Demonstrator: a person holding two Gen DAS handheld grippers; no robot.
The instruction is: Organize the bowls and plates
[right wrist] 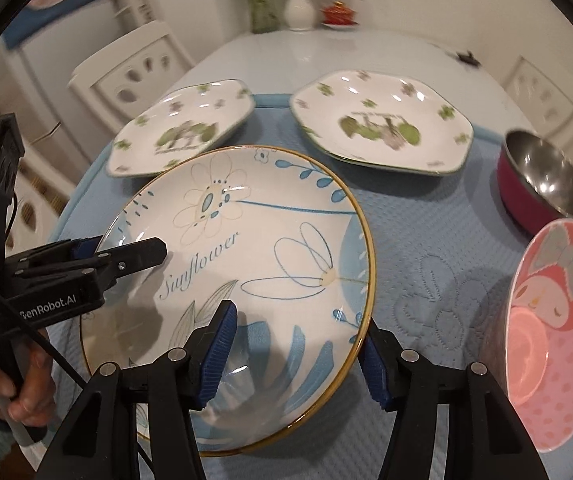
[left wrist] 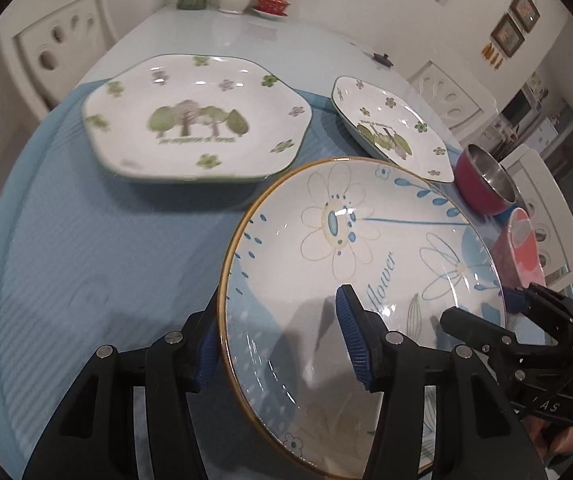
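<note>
While both grippers straddle its rim, the sunflower plate (right wrist: 246,280) sits over the blue mat (right wrist: 426,240) | left gripper (left wrist: 282,344) clamps its left edge | right gripper (right wrist: 298,356) clamps its near-right edge | two tree-print plates (right wrist: 182,128) (right wrist: 382,124) behind | red-sided steel bowl (right wrist: 542,180), pink bowl (right wrist: 554,308) at right.

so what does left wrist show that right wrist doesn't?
Left wrist only: framed pictures on the wall. Right wrist only: the whole "Sunflower" lettering, the person's hand on the left gripper's handle, the pink bowl's full cartoon interior. Both: the sunflower plate straddled at opposite rims by left gripper and right gripper, two tree-print plates, the steel-lined red bowl.
</note>
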